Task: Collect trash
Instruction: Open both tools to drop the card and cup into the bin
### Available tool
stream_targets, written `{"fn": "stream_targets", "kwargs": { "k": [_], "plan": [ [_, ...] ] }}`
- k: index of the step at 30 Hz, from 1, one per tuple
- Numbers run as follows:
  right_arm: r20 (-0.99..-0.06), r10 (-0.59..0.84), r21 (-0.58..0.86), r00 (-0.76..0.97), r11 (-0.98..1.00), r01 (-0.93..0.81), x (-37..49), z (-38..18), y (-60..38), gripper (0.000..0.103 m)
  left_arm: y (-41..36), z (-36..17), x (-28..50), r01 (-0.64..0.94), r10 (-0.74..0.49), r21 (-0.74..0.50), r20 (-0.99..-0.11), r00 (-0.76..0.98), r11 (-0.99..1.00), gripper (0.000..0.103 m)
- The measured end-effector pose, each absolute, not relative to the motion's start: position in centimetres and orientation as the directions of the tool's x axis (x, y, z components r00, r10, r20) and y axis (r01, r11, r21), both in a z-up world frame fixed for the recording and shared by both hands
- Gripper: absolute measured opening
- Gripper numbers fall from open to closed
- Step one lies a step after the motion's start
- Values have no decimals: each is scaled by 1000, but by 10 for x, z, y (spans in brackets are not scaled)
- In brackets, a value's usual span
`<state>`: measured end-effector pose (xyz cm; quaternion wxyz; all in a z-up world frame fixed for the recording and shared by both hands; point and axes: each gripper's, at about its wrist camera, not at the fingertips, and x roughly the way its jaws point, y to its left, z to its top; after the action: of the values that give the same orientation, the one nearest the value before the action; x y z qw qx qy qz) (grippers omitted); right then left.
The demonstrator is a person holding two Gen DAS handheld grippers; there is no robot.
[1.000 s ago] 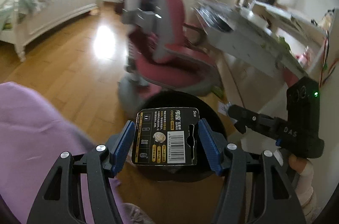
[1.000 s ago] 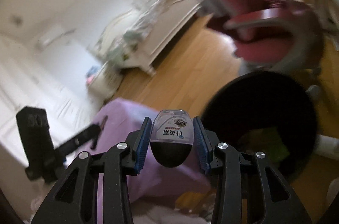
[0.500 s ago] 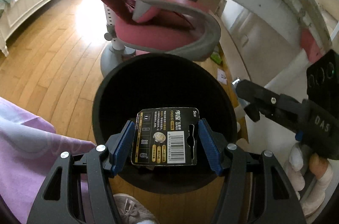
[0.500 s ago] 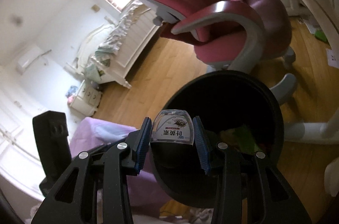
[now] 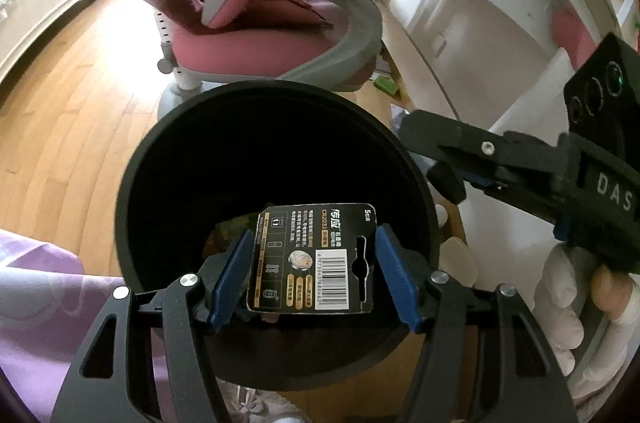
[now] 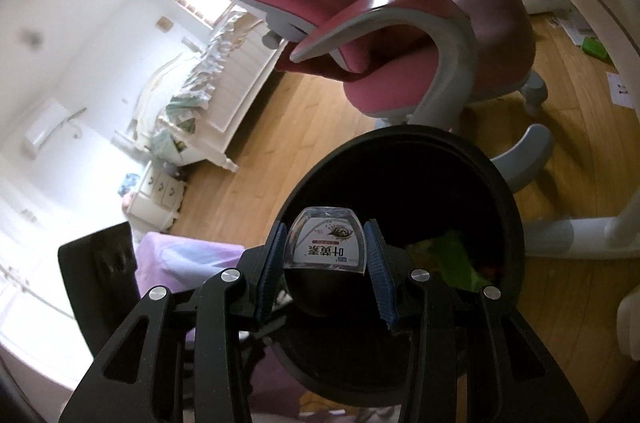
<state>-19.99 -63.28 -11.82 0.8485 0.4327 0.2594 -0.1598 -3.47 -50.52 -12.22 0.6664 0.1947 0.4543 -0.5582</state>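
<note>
Left gripper (image 5: pixel 314 273) clamps battery card (image 5: pixel 314 259) between its pads, above black bin (image 5: pixel 132 183). Right gripper (image 6: pixel 325 263) grips small bottle (image 6: pixel 326 243) likewise, over bin mouth.

A black battery card (image 5: pixel 314 259) with gold labels and a white barcode is showing above the black bin (image 5: pixel 136 183), beside a pink-and-grey chair (image 5: pixel 276 35), honey-brown plank floor (image 5: pixel 68 95), and lilac cloth (image 5: pixel 36 299).

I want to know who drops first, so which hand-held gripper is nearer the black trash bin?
Left, slightly. The left hand-held gripper holds the battery card over the black trash bin opening; the right hand-held gripper holds a small bottle over its near rim.
</note>
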Motion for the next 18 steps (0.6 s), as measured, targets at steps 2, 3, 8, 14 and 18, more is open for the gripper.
{"fn": "stream_targets", "kwargs": {
  "k": [2, 3, 8, 14, 18],
  "plan": [
    [-580, -51, 649, 813, 574, 499, -201, -118, -634, 41, -508, -124, -36, 925, -566, -241, -823, -35, 293, 63],
    [-580, -53, 649, 813, 573, 501, -202, -118, -633, 41, -510, -124, -37, 927, -565, -238, -824, -36, 289, 64],
    [-589, -40, 647, 807, 575, 500, -200, -121, -636, 41, -513, -124, -41, 936, -533, -194, -846, -9, 293, 81],
    [-594, -47, 655, 803, 551, 517, -205, -120, -636, 58, -506, -114, -42, 937, -559, -198, -829, -4, 288, 86],
    [-587, -56, 655, 808, 554, 514, -208, -115, -633, 58, -501, -106, -46, 940, -571, -196, -821, -1, 281, 86]
  ]
}}
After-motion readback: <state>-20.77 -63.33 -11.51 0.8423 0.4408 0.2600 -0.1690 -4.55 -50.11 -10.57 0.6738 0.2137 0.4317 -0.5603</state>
